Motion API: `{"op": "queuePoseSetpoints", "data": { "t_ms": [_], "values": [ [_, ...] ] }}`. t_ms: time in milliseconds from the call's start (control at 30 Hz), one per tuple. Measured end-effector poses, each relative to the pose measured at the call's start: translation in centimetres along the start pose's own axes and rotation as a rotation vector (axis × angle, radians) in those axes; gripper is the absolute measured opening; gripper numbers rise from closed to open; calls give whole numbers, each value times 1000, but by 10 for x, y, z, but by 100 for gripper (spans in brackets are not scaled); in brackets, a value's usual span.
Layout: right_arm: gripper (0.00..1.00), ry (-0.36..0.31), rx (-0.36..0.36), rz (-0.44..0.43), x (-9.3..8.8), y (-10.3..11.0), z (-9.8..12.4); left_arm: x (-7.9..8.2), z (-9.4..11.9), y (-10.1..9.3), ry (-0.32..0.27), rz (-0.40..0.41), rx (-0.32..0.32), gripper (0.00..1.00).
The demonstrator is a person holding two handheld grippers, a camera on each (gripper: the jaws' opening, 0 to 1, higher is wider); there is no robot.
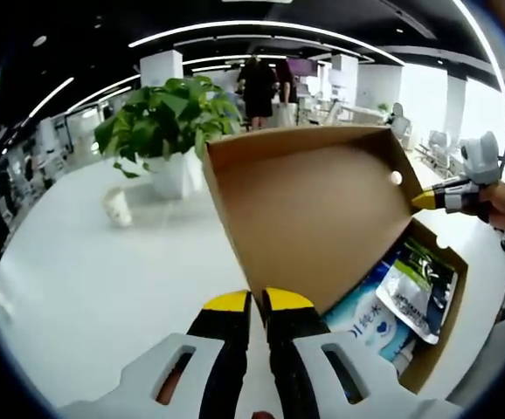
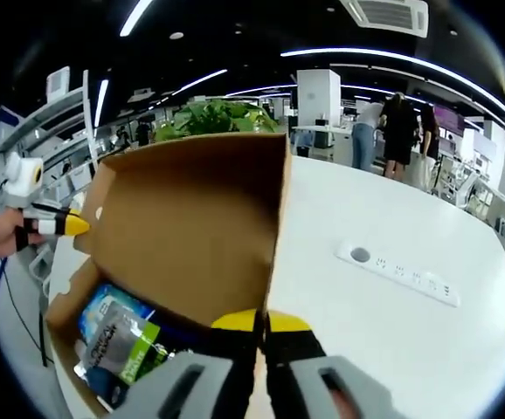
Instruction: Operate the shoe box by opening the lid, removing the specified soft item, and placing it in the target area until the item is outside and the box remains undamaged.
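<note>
The brown cardboard shoe box point(image 1: 449, 297) sits on a white table with its lid point(image 1: 322, 209) raised upright. My left gripper point(image 1: 257, 301) is shut on the lid's near corner. My right gripper point(image 1: 423, 201) pinches the lid's opposite corner, with a hand behind it. In the right gripper view, my right gripper point(image 2: 261, 323) is shut on the lid point(image 2: 191, 236) edge, and the left gripper point(image 2: 76, 225) touches the far corner. Inside the box lie a blue-and-white soft pack point(image 1: 370, 319) and a grey-green pouch point(image 1: 418, 292), with the same pouch point(image 2: 121, 345) in the right gripper view.
A potted green plant point(image 1: 169, 118) and a paper cup point(image 1: 117, 208) stand on the white table point(image 1: 104, 279) beyond the box. A flat socket strip point(image 2: 401, 266) is set into the tabletop right of the box. People point(image 1: 261, 87) stand far behind in the office.
</note>
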State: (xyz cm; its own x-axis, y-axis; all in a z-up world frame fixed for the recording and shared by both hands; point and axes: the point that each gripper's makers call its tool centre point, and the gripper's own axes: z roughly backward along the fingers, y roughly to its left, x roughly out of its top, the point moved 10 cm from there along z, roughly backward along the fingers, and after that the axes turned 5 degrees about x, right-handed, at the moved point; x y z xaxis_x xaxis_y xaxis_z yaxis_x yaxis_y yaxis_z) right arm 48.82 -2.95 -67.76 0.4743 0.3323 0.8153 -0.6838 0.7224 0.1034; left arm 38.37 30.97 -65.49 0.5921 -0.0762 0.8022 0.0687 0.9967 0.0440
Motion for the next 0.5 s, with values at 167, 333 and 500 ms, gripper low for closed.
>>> {"op": "queuePoseSetpoints", "data": {
  "t_ms": [167,333,500],
  "values": [
    [0,5,2,1,1,-1,-3,0,-4,1,6,-3,2,4],
    [0,7,3,1,1,-3,-5,1,-10,4,8,-4,3,4],
    [0,12,2,-1,2,-4,-8,1,-13,4,14,-10,3,5]
  ]
}}
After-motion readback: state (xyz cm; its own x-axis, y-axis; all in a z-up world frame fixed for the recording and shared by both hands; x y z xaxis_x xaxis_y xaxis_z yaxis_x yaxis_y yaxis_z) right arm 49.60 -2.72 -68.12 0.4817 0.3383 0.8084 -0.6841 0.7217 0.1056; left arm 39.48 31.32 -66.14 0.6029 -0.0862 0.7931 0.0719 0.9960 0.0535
